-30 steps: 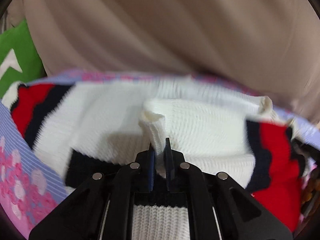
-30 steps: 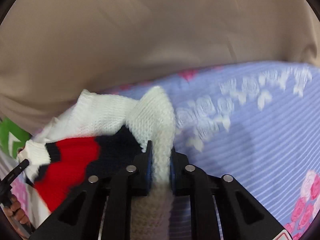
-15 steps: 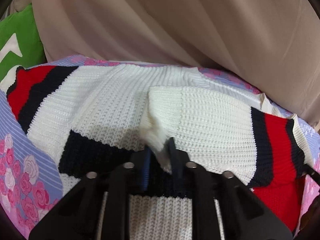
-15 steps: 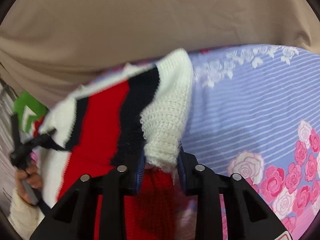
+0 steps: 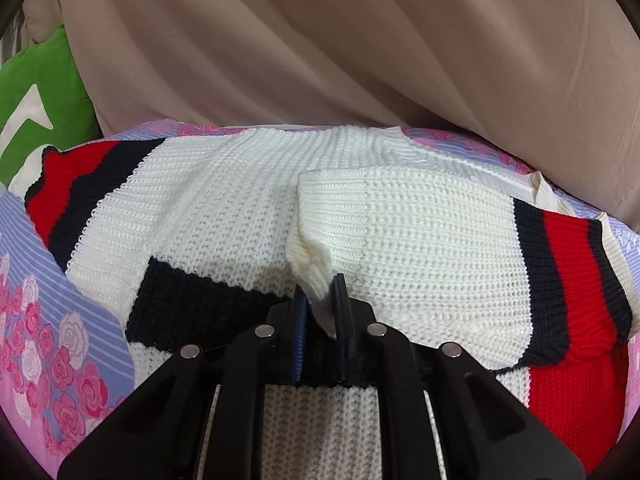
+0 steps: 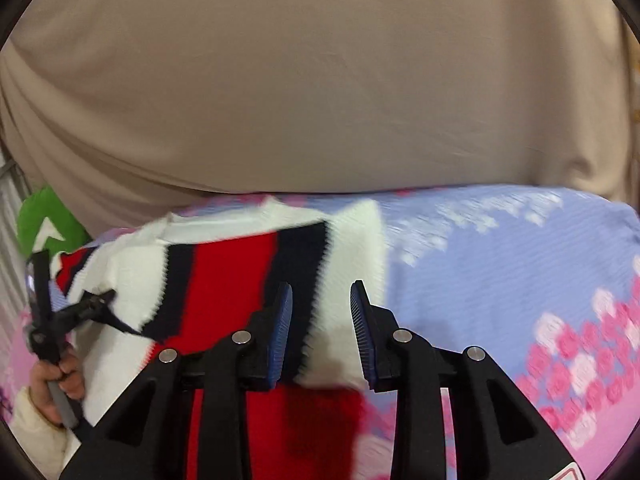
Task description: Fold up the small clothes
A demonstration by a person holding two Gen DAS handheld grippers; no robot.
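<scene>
A white knit sweater [image 5: 224,200] with red and navy stripes lies flat on a floral bedsheet [image 5: 48,332]. Its right sleeve [image 5: 420,248] is folded across the body, its striped cuff [image 5: 560,276] at the right. My left gripper [image 5: 320,296] is shut on a pinch of the sleeve's white edge, low over the sweater. In the right wrist view my right gripper [image 6: 320,312] stands open just above the folded striped cuff [image 6: 240,280], holding nothing. The left gripper also shows at the far left of that view [image 6: 80,308], in a hand.
A beige curtain [image 5: 360,40] hangs along the far side of the bed. A green cushion [image 5: 32,96] lies at the far left. The bedsheet [image 6: 500,264] stretches to the right of the sweater.
Both grippers brought the sleeve down across the sweater body. My right gripper opened and let go of the cuff, which now lies flat. My left gripper still holds the sleeve edge.
</scene>
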